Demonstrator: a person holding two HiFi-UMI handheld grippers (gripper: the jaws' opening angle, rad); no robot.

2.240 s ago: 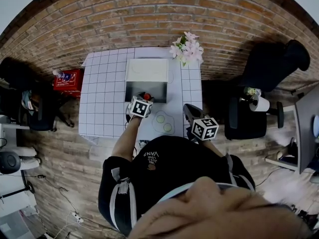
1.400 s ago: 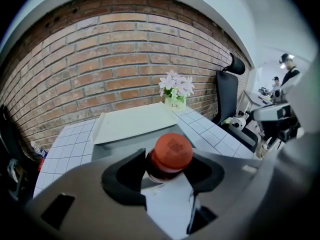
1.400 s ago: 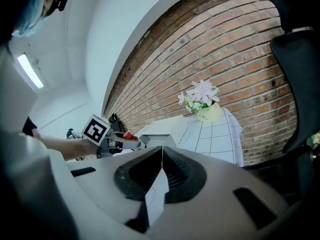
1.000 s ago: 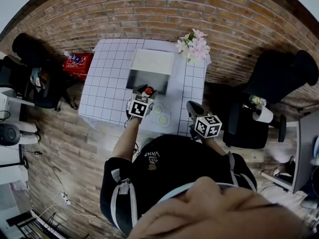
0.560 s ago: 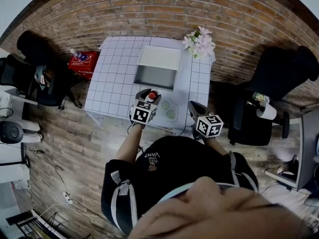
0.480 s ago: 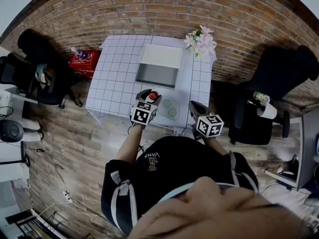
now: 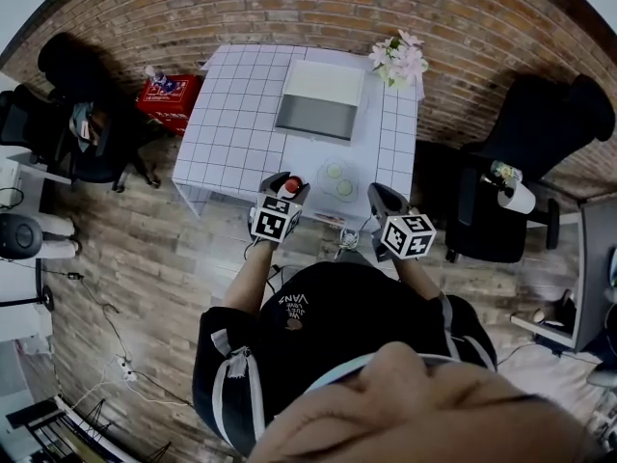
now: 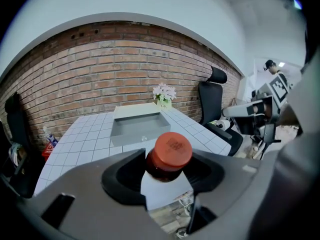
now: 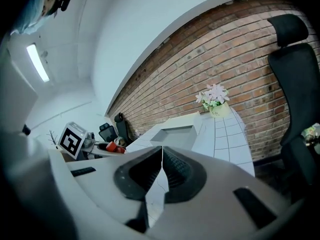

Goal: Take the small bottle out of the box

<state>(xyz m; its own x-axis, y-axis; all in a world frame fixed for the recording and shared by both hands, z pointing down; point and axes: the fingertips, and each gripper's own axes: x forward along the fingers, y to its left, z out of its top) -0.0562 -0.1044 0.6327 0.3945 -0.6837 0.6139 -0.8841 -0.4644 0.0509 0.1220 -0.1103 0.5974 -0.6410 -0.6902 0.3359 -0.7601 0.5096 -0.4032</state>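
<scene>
Plainly, the small bottle (image 8: 159, 171) is clamped between the pads of the left gripper (image 8: 167, 176), taken just under its red cap (image 8: 171, 148), while the right gripper (image 9: 161, 170) is kept with its jaws pressed together on nothing. The bottle is held at the near edge of the table (image 7: 231, 114), well apart from the grey box (image 8: 134, 134) farther back. It is judged light and rigid, with smooth walls likely to slip, so a hold across the shoulder below the cap is favoured.
</scene>
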